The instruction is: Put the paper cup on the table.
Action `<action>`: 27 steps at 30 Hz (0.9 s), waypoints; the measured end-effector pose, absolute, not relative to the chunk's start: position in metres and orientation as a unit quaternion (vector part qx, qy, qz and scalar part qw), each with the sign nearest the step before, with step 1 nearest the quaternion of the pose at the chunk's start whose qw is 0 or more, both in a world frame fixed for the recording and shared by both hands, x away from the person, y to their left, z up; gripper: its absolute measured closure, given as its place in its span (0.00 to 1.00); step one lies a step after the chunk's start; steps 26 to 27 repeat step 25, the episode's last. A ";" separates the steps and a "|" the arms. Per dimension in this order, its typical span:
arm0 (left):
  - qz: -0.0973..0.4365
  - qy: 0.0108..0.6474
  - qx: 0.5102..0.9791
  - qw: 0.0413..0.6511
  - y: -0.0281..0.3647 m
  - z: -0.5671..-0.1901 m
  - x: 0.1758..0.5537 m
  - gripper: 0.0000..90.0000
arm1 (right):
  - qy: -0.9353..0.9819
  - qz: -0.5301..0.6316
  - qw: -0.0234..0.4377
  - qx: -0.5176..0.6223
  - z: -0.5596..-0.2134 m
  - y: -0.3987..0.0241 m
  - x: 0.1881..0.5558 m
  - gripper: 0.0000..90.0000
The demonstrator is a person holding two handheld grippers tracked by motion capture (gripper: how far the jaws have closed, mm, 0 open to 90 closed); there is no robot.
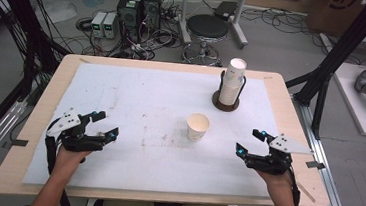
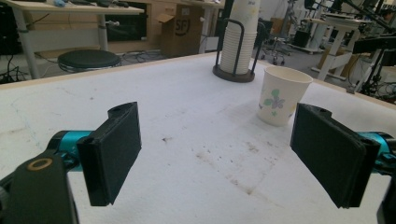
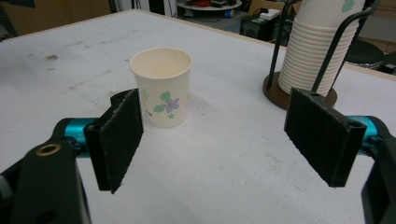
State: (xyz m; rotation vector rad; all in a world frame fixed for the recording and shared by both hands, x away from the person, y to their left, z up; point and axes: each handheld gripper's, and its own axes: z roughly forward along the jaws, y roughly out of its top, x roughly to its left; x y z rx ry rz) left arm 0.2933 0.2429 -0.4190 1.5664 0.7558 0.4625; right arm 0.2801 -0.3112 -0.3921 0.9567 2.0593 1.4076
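A single paper cup [image 1: 197, 127] with a flower print stands upright and empty near the middle of the white mat [image 1: 146, 95]. Behind it at the right, a stack of paper cups [image 1: 232, 82] sits in a dark wire holder [image 1: 226, 103]. My left gripper [image 1: 105, 125] rests at the mat's front left, open, with nothing between its jaws. My right gripper [image 1: 250, 141] is at the front right, also open and empty. The left gripper view has the cup [image 2: 282, 94] and the stack [image 2: 238, 39] ahead to the right. In the right gripper view the cup [image 3: 162, 86] stands just beyond the left jaw, the stack [image 3: 317, 49] farther right.
The mat covers a wooden table [image 1: 22, 134] and bears brown stains [image 1: 160, 138] near its centre. A black stool [image 1: 206, 27], electronics boxes [image 1: 139, 11] and tangled cables lie on the floor behind the table. A metal frame [image 1: 336, 51] stands at the right.
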 end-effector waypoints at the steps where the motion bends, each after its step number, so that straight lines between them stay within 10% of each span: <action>1: 0.201 0.329 0.682 0.622 0.243 -0.419 0.293 0.18 | 0.750 0.513 0.233 0.346 -0.392 -0.311 0.281 0.22; 27: 0.202 0.333 0.683 0.619 0.244 -0.421 0.294 0.18 | 0.746 0.517 0.242 0.343 -0.391 -0.312 0.281 0.22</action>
